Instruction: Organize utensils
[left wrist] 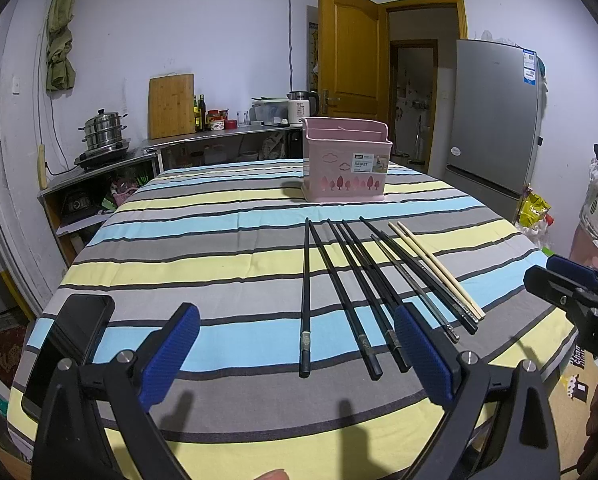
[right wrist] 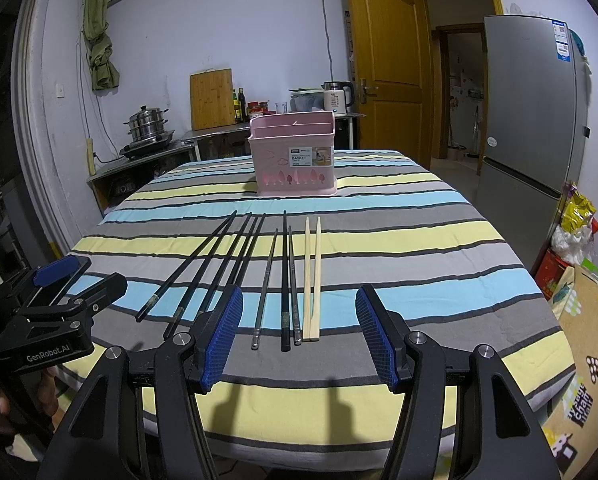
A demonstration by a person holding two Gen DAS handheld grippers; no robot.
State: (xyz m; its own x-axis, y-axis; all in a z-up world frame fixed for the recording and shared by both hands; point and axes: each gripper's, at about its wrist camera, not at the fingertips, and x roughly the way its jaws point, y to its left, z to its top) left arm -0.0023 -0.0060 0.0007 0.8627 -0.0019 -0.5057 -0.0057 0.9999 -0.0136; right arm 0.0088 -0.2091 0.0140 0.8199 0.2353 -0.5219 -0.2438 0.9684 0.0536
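On the striped tablecloth (right wrist: 379, 240) I see black chopsticks (right wrist: 219, 260), metal ones (right wrist: 266, 280) and a wooden pair (right wrist: 313, 276) in a row, pink basket (right wrist: 293, 156) behind them. My left gripper (left wrist: 297, 354) and right gripper (right wrist: 299, 334) both hover wide, holding nothing.

Black claws, blue ribbed pads

Left claw (left wrist: 297, 354) and right claw (right wrist: 299, 336): black angular frames, silver screws, blue ribbed finger pads (right wrist: 221, 334); "GenRobot.AI" printed white.
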